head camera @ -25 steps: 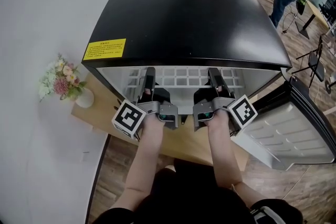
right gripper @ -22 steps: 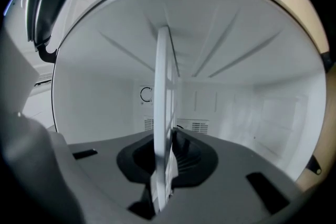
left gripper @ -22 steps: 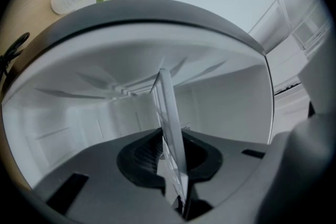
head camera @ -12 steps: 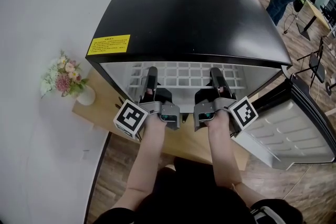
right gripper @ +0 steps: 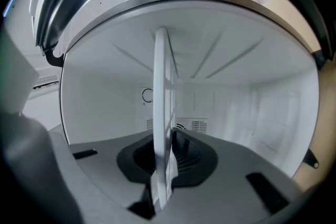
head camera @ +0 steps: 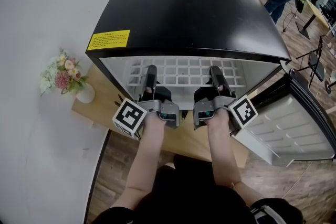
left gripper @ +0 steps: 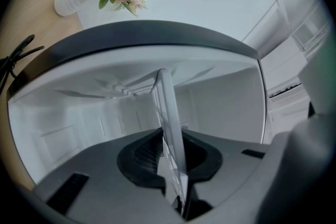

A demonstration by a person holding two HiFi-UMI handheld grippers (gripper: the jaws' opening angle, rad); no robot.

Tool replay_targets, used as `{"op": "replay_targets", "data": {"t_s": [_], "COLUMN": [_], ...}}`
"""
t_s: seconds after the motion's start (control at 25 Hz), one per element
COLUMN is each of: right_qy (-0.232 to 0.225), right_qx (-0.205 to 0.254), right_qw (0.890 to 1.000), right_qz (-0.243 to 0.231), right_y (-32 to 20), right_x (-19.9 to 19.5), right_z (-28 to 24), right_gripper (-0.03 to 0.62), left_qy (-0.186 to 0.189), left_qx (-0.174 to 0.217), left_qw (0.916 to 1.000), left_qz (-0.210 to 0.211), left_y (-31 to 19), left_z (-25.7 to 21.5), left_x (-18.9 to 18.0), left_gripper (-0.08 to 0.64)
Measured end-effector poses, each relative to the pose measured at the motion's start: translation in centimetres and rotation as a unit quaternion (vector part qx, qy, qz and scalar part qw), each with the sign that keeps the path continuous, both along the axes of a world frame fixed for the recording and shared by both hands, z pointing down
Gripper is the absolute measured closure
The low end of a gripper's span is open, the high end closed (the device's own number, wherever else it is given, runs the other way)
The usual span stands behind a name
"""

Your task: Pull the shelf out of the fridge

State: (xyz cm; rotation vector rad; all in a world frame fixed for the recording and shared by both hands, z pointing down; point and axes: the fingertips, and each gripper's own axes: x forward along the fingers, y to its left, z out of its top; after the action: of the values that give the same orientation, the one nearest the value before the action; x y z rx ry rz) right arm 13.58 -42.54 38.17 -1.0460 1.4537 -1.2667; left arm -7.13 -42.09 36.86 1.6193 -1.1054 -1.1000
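The left gripper (head camera: 150, 75) and the right gripper (head camera: 216, 75) each clamp the front edge of the white shelf (head camera: 184, 70), side by side at the open fridge's (head camera: 189, 13) mouth.

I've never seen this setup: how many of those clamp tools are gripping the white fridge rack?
2. The left gripper clamps the shelf left of centre, the right gripper right of centre, both at its front edge. No others show.

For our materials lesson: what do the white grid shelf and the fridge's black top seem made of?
White grid shelf: matte white coated wire or plastic; thin crossing bars. Black fridge top: painted metal or plastic, semi-gloss; soft reflections show.
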Motion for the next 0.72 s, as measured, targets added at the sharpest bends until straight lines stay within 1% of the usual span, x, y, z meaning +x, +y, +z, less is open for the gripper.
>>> {"op": "replay_targets", "data": {"t_s": [0.72], "right_qy": [0.001], "right_qx": [0.000], "right_qw": [1.000], "right_qz": [0.002], "right_y": [1.3], "right_x": [0.0], "right_z": [0.0], "right_gripper": [0.575], "left_qy": [-0.002], "left_qx": [-0.001], "left_qw": [1.0000], "left_qz": [0.002], "left_y": [1.3], "left_z": [0.1], "left_x": [0.0], "left_gripper": [0.503]}}
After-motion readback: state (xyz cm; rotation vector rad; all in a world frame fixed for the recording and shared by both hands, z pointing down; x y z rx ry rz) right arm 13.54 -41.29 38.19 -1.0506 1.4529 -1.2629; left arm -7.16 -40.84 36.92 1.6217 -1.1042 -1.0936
